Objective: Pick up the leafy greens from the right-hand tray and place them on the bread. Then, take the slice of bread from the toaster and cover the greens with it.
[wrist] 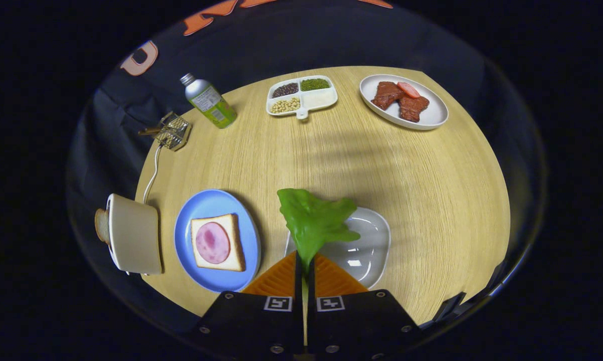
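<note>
Your gripper [304,268] is closed tight on the stem of the leafy greens [315,223], held above the grey tray [374,250], just right of the blue plate [206,203]. The thin pinch may let the leaf slip or swing wide of the bread [233,235] with ham.

The gripper [304,268] points forward and slightly down, its two fingers [276,278] pressed close together with only a thin slit between them, apparently pinching the leafy greens [314,220] by the stem.
</note>
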The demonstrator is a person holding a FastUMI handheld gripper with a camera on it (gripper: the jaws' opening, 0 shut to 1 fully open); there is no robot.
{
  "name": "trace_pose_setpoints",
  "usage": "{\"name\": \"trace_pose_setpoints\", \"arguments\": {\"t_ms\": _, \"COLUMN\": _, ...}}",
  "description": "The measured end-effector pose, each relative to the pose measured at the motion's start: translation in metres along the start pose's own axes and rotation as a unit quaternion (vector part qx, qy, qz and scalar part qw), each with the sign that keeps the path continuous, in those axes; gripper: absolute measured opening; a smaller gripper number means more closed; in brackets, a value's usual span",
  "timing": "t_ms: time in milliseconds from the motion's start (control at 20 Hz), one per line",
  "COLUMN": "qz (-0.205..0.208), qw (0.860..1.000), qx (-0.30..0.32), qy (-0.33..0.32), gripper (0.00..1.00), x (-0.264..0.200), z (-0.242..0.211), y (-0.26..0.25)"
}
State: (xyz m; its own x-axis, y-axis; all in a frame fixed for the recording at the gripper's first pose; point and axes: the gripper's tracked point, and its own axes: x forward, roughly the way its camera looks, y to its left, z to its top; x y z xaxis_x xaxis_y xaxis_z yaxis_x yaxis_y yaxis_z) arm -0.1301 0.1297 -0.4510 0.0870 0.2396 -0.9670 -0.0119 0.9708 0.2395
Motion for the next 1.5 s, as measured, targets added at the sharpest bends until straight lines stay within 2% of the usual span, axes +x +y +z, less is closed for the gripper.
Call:
{"name": "trace_pose_setpoints", "arguments": {"t_ms": 700, "qz": 0.049, "qw": 0.994, "qx": -0.099, "qy": 0.018, "gripper": 0.04, "x": 0.008, "z": -0.004, "y": 0.115}}
{"name": "trace_pose_setpoints", "arguments": {"t_ms": 1050, "qz": 0.059, "qw": 0.991, "qx": -0.119, "qy": 0.034, "gripper": 0.04, "x": 0.023, "z": -0.011, "y": 0.154}}
{"name": "trace_pose_setpoints", "arguments": {"t_ms": 1150, "qz": 0.053, "qw": 0.990, "qx": -0.124, "qy": 0.036, "gripper": 0.06, "x": 0.027, "z": -0.012, "y": 0.158}}
{"name": "trace_pose_setpoints", "arguments": {"t_ms": 1500, "qz": 0.026, "qw": 0.990, "qx": -0.134, "qy": 0.031, "gripper": 0.21, "x": 0.035, "z": -0.012, "y": 0.164}}
